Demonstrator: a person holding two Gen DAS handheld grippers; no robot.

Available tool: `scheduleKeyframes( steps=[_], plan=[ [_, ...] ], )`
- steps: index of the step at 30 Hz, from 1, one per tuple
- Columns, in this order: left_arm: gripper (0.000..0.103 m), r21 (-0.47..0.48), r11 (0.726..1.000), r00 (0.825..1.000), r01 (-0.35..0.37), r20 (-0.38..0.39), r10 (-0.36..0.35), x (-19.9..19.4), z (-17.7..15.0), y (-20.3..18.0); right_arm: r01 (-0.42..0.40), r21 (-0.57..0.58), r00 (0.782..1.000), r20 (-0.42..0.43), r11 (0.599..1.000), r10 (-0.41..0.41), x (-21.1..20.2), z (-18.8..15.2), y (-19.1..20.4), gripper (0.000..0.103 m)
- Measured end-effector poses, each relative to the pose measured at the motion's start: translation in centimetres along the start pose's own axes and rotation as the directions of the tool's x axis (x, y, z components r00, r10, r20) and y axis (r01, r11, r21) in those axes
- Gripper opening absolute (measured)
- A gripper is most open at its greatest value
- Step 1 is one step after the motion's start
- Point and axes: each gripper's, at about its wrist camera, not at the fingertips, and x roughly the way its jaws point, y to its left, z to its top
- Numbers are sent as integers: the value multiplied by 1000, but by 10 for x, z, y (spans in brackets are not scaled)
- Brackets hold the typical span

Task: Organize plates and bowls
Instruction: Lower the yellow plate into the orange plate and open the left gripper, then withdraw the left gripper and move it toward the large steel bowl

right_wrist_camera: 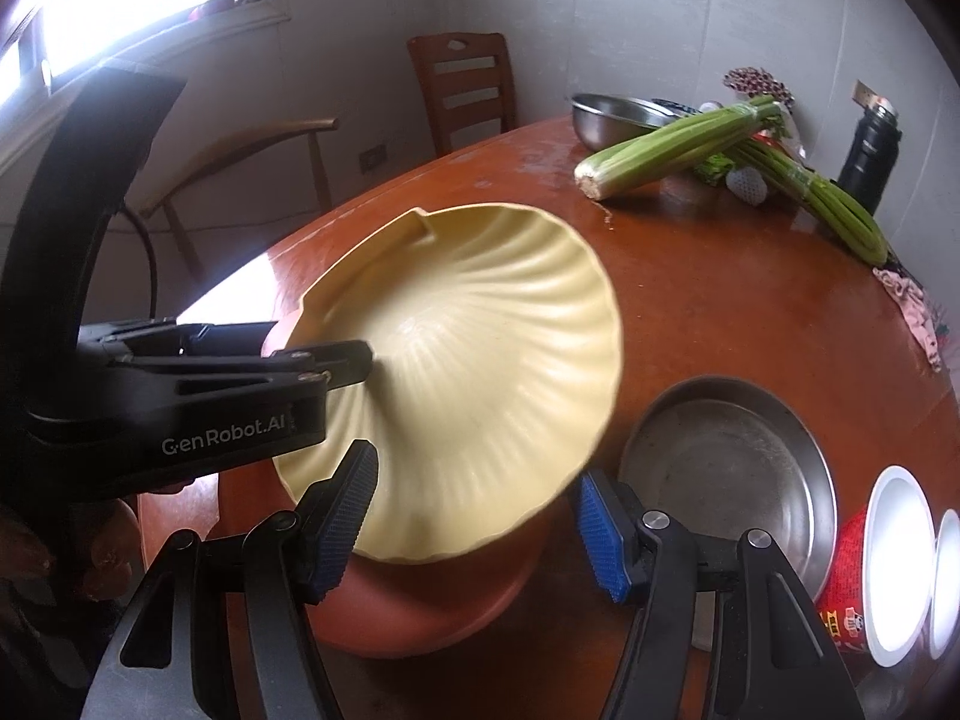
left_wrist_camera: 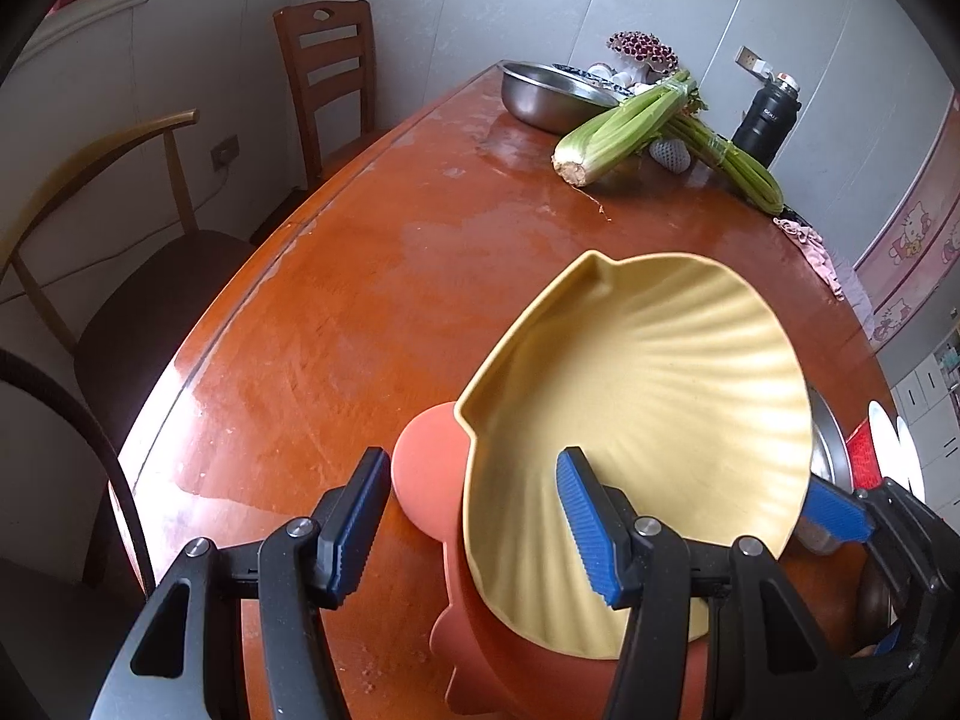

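Straddling yellow shell plate (left_wrist_camera: 648, 408) rim, left gripper (left_wrist_camera: 474, 528) jaws spread, right gripper (right_wrist_camera: 477, 525) jaws spread.

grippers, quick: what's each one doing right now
Left gripper: open, fingers astride the yellow plate rim, not clamped.
Right gripper: open, holding nothing, at the plate's near edge.
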Motion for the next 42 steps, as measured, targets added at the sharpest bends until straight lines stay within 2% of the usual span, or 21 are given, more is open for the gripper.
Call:
scheduleKeyframes(
  steps=[6, 18, 27, 31, 42],
  plan=[
    [57, 8, 1000, 1000, -9, 3, 9, -2, 0, 0, -5, 59, 1000, 11, 998, 5, -4, 2, -13, 66],
    [57, 12, 1000, 999, 6, 44, -7, -28, -6, -1, -5, 51, 999, 34, 999, 3, -15, -1, -7, 67],
    [58, 55, 998, 994, 19, 106, -25, -60, -11, -19, 3, 66, 996, 92, 998, -9, -39, -6, -9, 67],
    [63, 83, 996, 992, 24, 124, -34, -70, -14, -30, 2, 82, 993, 114, 997, -11, -50, -9, -13, 67],
    [68, 144, 989, 982, 41, 175, -66, -97, -17, -59, -2, 118, 984, 176, 993, -19, -89, -20, -26, 68]
  ],
)
